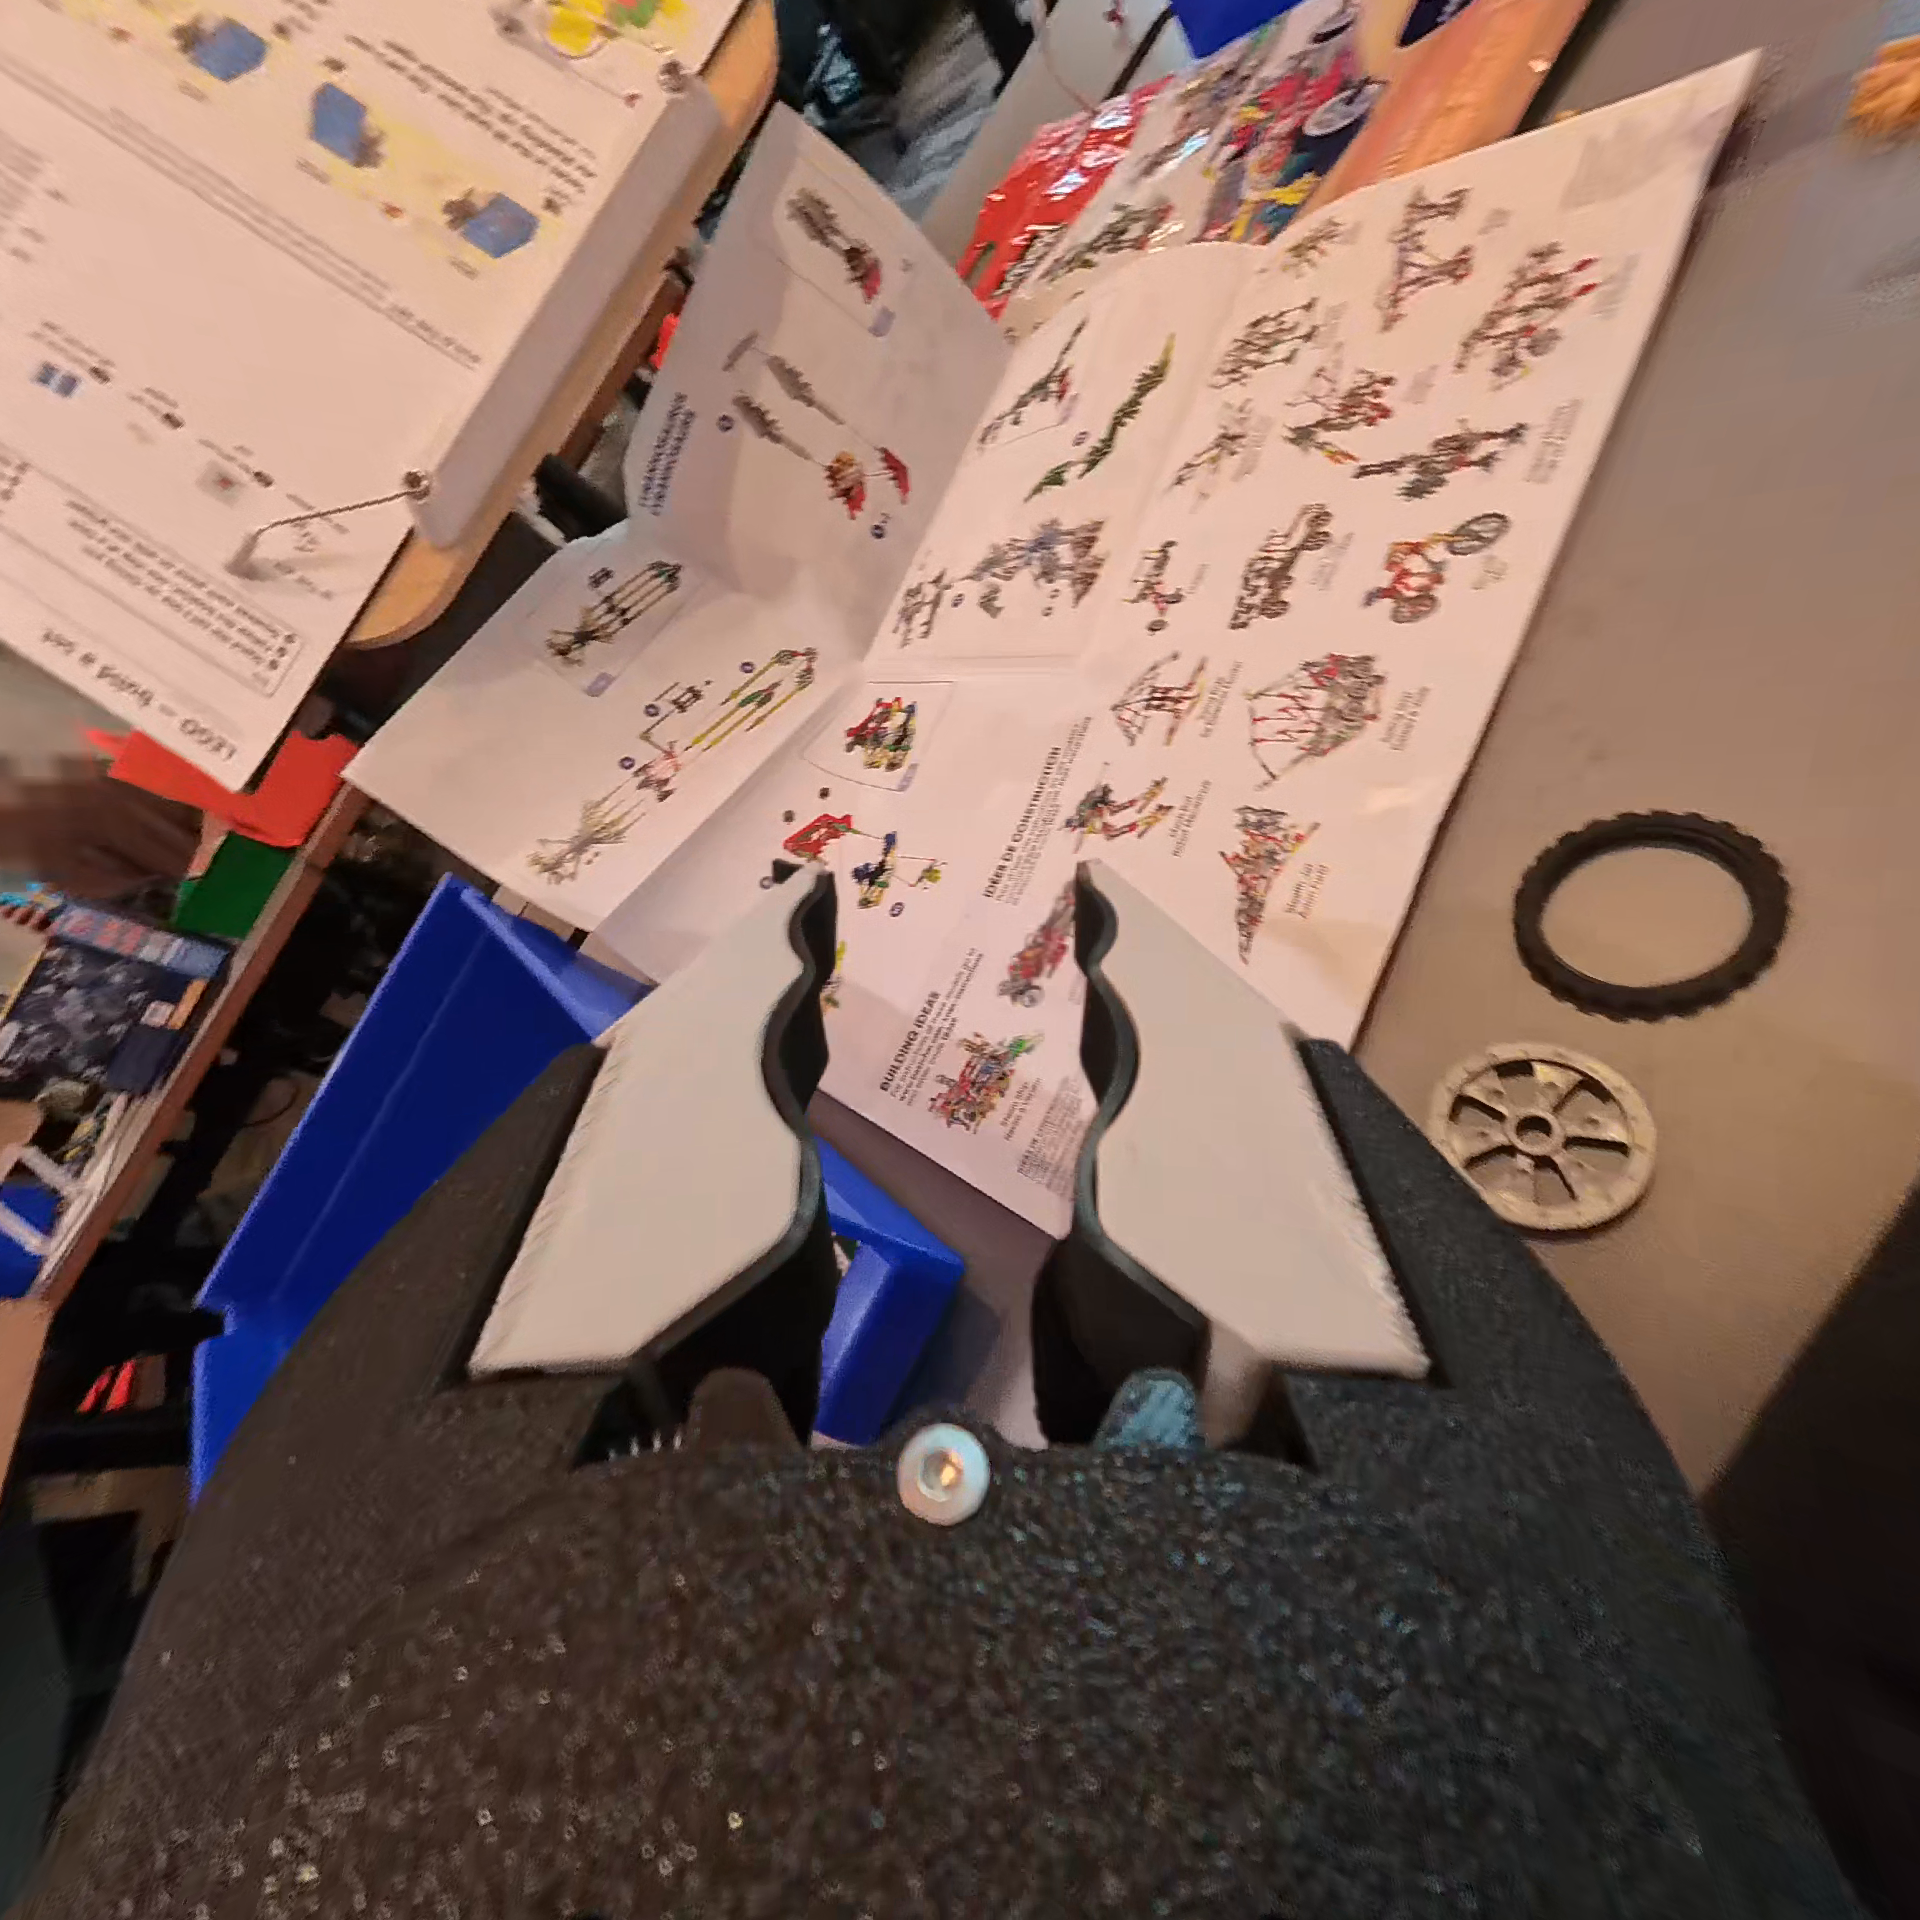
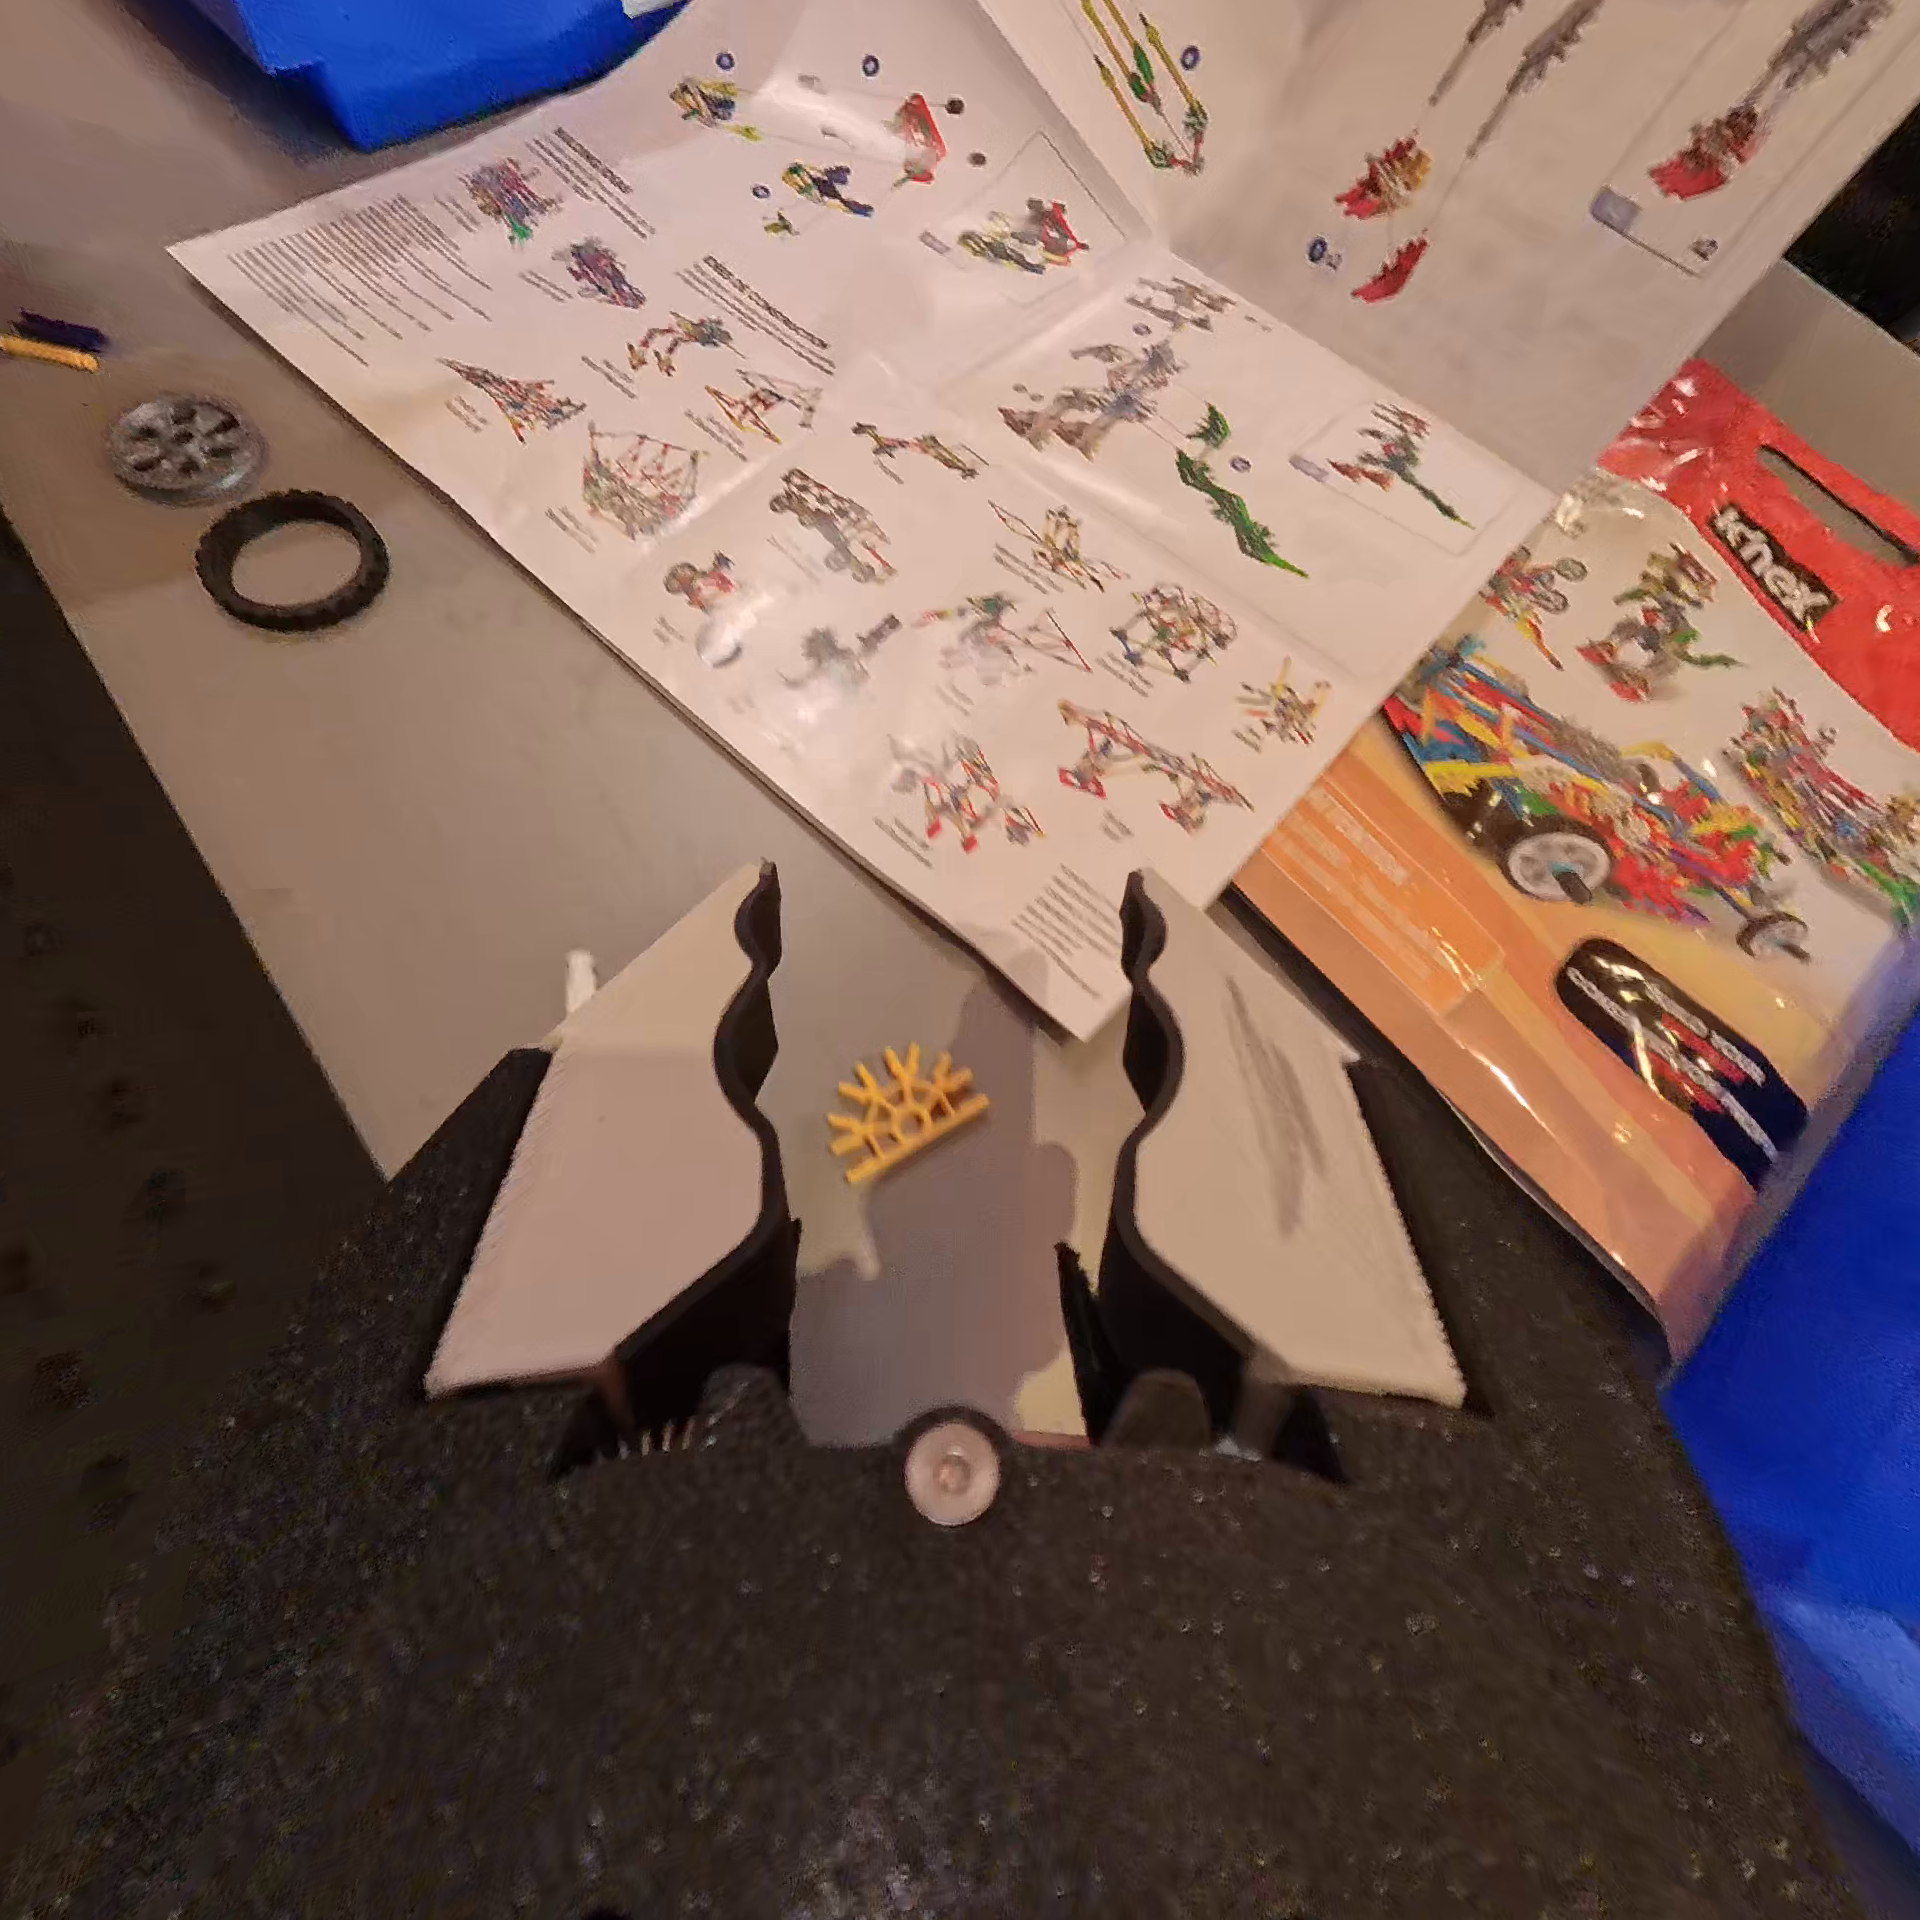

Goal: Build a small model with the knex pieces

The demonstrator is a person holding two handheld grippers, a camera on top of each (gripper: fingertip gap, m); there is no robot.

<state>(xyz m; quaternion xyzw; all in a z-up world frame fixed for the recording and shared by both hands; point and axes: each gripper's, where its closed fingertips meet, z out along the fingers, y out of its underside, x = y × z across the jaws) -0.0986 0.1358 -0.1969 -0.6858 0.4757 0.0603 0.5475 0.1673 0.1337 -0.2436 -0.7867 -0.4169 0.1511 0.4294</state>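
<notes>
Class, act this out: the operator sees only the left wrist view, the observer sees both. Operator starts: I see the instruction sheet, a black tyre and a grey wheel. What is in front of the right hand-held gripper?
Observer: A yellow connector piece lies on the table, showing between the fingers of the right hand-held gripper.
Operator: Is it gripped?
Observer: No, that gripper is open, jaws apart.
Operator: Anything past the grey wheel?
Observer: A yellow rod and a purple rod lie just beyond it.

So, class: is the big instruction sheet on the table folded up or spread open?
Spread open. The instruction sheet lies unfolded on the grey table, crease lines and panels showing, its far part curling up.
</notes>
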